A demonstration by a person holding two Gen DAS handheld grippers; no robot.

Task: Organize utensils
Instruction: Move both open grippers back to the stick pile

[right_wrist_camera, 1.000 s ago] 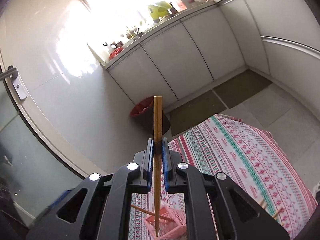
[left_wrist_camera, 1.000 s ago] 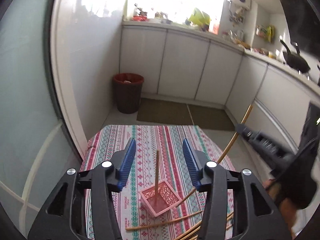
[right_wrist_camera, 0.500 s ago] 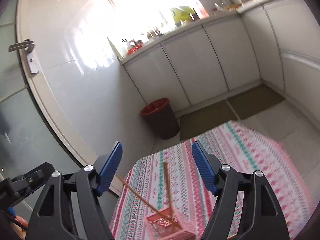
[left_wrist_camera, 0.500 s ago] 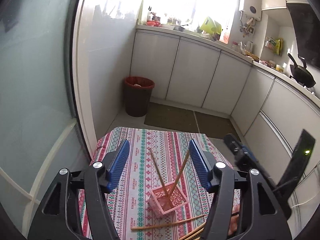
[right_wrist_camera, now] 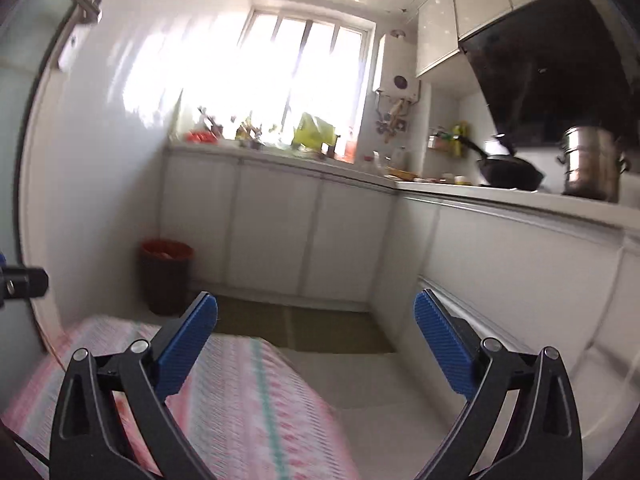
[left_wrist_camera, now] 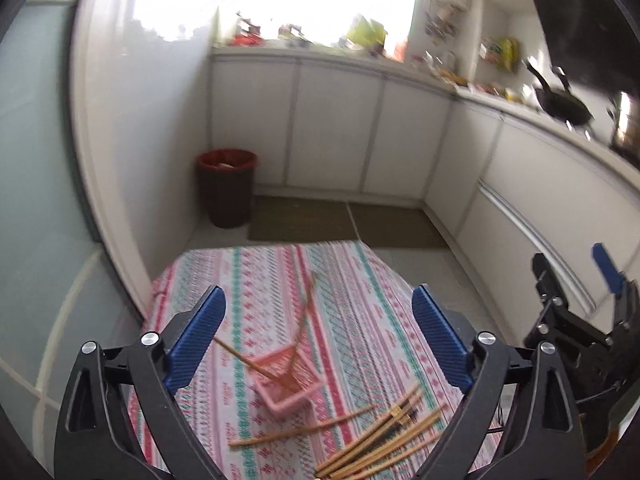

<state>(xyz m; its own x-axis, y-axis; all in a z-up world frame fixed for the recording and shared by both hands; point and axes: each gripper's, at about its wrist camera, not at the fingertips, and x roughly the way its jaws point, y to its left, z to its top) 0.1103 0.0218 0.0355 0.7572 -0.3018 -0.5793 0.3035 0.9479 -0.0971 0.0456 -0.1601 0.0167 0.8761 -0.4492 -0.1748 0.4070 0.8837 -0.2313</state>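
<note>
A small pink basket (left_wrist_camera: pixel 288 386) stands on the striped tablecloth (left_wrist_camera: pixel 360 320). Two wooden chopsticks lean in it, one (left_wrist_camera: pixel 305 316) tilted away and one (left_wrist_camera: pixel 244 358) to the left. Several loose chopsticks (left_wrist_camera: pixel 380 434) lie on the cloth near the basket's right. My left gripper (left_wrist_camera: pixel 318 308) hovers over the basket, jaws opening, with nothing between the pads. The right gripper (left_wrist_camera: pixel 572 268) appears at that view's right edge, off the table. In its own view the right gripper (right_wrist_camera: pixel 316 316) points out over the tablecloth (right_wrist_camera: pixel 248 400) edge and the floor, jaws opening and empty.
A dark bin (left_wrist_camera: pixel 227 186) with a red liner stands on the floor by the wall, beyond the table. Brown floor mats (left_wrist_camera: pixel 344 222) lie before white cabinets (right_wrist_camera: pixel 304 236). A wok (right_wrist_camera: pixel 508 172) and a steel pot (right_wrist_camera: pixel 592 164) sit on the counter at right.
The right gripper let go of its chopstick, which now leans in the basket, opened wide and swung away to the right. The left gripper opened wider and shifted slightly.
</note>
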